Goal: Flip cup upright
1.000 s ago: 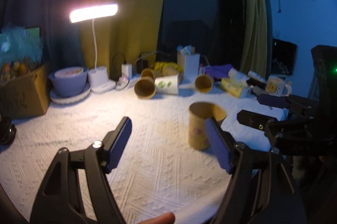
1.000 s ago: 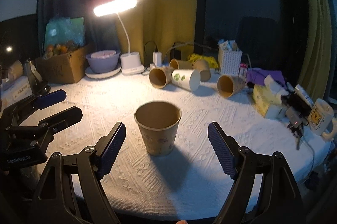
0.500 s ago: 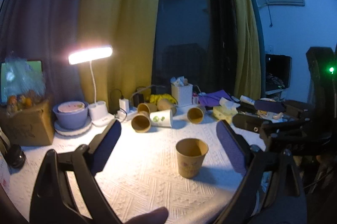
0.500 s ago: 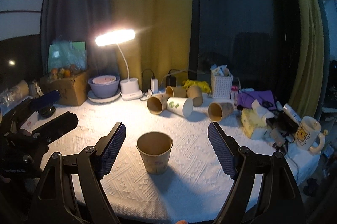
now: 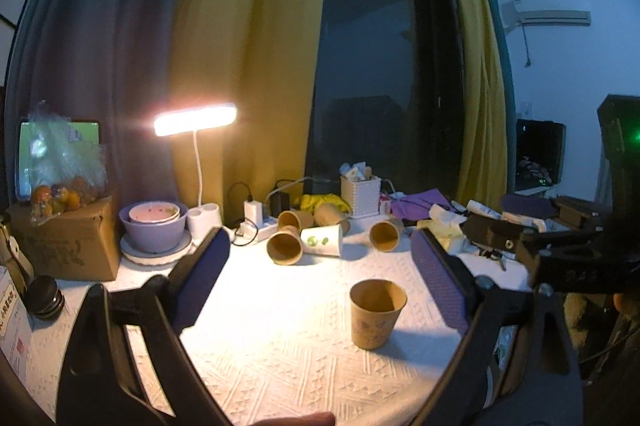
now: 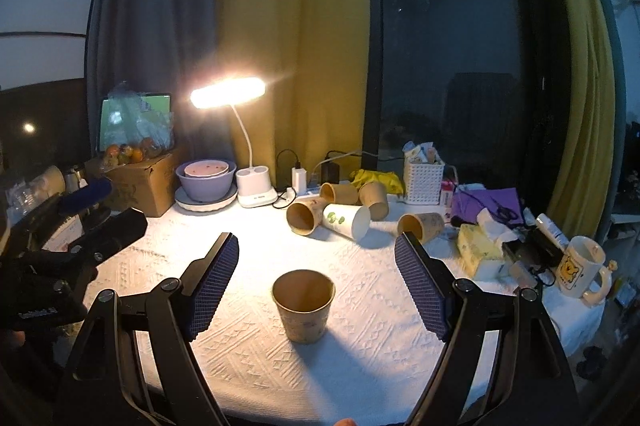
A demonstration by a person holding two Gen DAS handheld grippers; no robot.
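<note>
A brown paper cup stands upright, mouth up, on the white tablecloth; it also shows in the left wrist view. My right gripper is open and empty, its jaws wide either side of the cup and back from it. My left gripper is open and empty, the cup showing near its right finger. Several cups lie on their sides at the back: brown ones and a white one.
A lit desk lamp with white base, a purple bowl, a cardboard box, a white basket, a tissue pack and a mug ring the table. The table's front edge is close below.
Both grippers have drawn back and risen from the upright cup, which now looks smaller and farther. The cup has stayed in place.
</note>
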